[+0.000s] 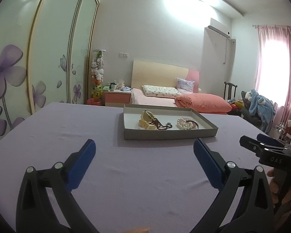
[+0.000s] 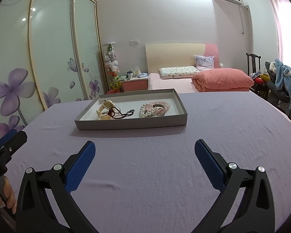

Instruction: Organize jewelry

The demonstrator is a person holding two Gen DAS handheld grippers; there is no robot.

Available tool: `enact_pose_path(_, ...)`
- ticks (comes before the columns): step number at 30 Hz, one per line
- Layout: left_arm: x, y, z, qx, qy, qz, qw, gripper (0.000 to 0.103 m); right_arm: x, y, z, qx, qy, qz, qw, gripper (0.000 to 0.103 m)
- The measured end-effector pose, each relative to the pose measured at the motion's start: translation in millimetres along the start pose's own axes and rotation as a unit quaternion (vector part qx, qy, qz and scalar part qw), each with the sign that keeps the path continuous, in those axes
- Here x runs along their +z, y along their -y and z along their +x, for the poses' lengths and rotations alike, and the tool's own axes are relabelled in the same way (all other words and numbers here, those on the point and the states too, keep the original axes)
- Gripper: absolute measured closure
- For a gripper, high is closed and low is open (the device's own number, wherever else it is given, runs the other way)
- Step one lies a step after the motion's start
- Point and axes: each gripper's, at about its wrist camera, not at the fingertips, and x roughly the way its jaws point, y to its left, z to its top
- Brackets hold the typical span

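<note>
**Both claws open before the jewelry tray**

Left claw (image 1: 144, 148) stands with its blue-padded fingers (image 1: 83, 167) spread wide and nothing between them, poised above the lavender-covered counter (image 1: 67, 128) short of the tray. Right claw (image 2: 145, 148) is likewise spread wide and empty, its blue pads (image 2: 81, 167) apart over bare cloth. Each claw shows at the edge of the other's view: the right one at the far right of the left wrist view, the left one at the lower left of the right wrist view, with a hand (image 2: 8, 196) wrapped on its grip.

A shallow grey cardboard tray (image 1: 170, 134) with a white inner floor lies on the counter ahead of both claws, well apart from the fingertips. Inside it, toward the left, lies a cream-strapped wristwatch (image 1: 146, 119) with a gold-rimmed face; a dark beaded strand (image 1: 162, 125) is draped across it and trails to the right. Toward the right of the tray rests a cluster of bracelets: a white pearl bracelet (image 1: 184, 125) in front, touching pink beaded bracelets (image 2: 161, 104) and a wider band behind. The two groups lie near each other; whether they touch cannot be told.

Beyond the counter stand a bed (image 1: 155, 99) with a folded coral quilt (image 1: 201, 102), a sliding wardrobe (image 1: 48, 58) printed with purple flowers, and a pink curtain (image 1: 277, 58) at a bright window.
</note>
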Motion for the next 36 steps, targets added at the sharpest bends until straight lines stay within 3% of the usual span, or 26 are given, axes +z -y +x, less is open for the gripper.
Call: enact_pose_path(36,8,-1,14,0.009,-0.017,-0.008,0.9998,0.004,2,-5,-2,0.0,0.001,-0.003,1.0,0.002)
